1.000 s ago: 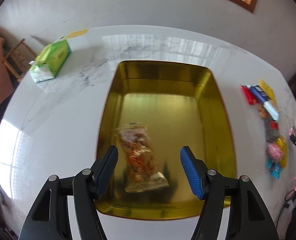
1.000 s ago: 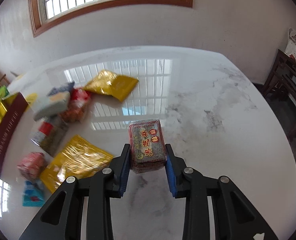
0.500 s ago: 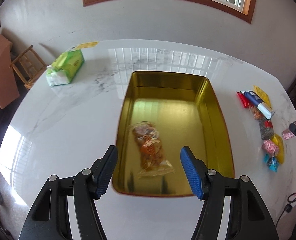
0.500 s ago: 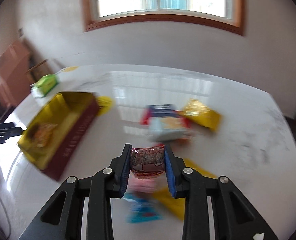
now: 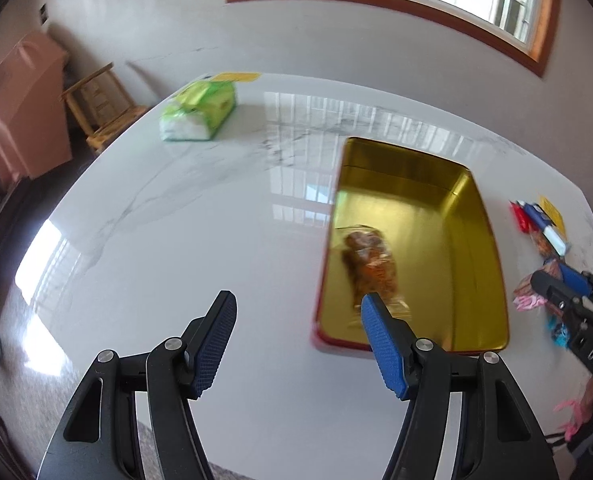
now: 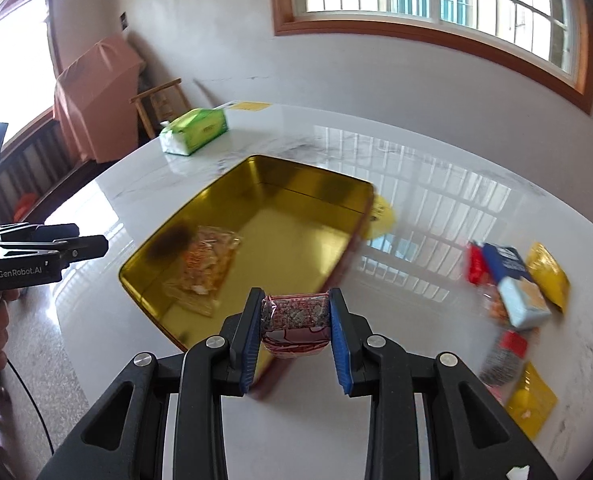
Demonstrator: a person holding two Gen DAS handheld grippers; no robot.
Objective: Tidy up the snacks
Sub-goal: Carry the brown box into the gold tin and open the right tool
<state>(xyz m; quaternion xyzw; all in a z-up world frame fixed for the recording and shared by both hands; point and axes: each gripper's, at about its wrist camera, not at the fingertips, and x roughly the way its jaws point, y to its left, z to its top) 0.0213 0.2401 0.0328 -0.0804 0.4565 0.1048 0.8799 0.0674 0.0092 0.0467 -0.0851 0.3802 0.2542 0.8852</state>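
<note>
Our right gripper [image 6: 295, 318], clamping a dark snack packet [image 6: 295, 320], now reaches the gold tin's [image 6: 200, 200] lower-centre edge; our left gripper [image 5: 298, 340] hangs half-open, empty.

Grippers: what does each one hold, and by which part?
Right gripper clamps a red snack pack by its two sides. Left gripper holds nothing.

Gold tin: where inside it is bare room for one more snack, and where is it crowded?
Inside the gold tin, the floor is bare from the clear snack bag to the far wall and along the right wall. Only the near-left part is taken by that bag. The table left of the tin, up to the green tissue pack, is bare. Crowded: the snack pile right of the tin.
</note>
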